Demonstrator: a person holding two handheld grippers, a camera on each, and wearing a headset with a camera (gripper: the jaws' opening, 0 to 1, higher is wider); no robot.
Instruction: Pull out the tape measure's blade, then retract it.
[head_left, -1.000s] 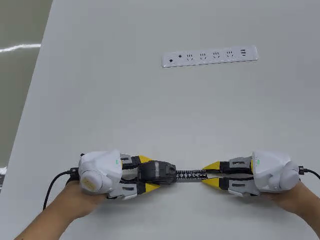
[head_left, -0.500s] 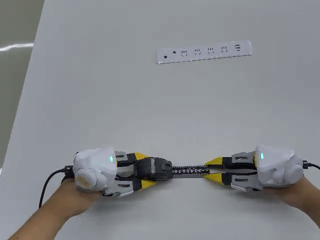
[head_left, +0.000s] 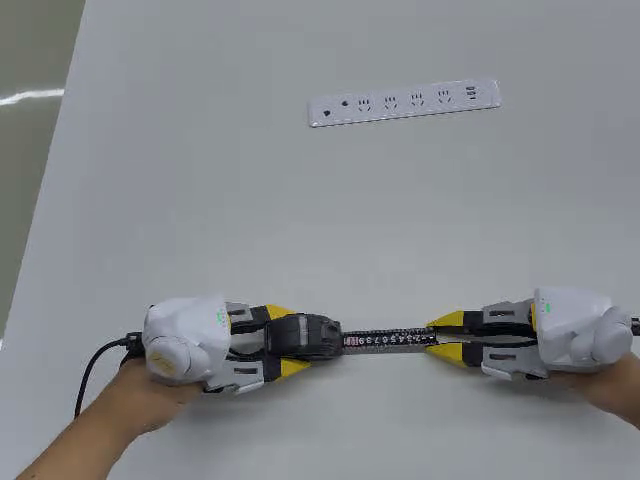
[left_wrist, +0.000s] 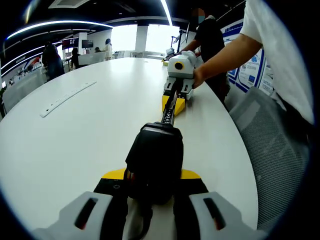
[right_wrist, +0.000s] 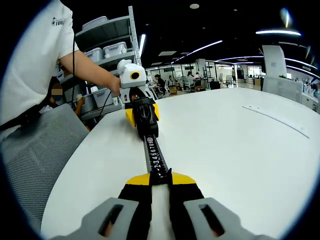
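While the fingers of the left gripper (head_left: 288, 340) are clamped on the tape measure (head_left: 312, 337) near the tabletop's (head_left: 300, 220) front edge, the right gripper's (head_left: 443, 337) fingers pinch the tip of its blade (head_left: 388, 340), drawn out between them; a power strip (head_left: 403, 102) lies well beyond.
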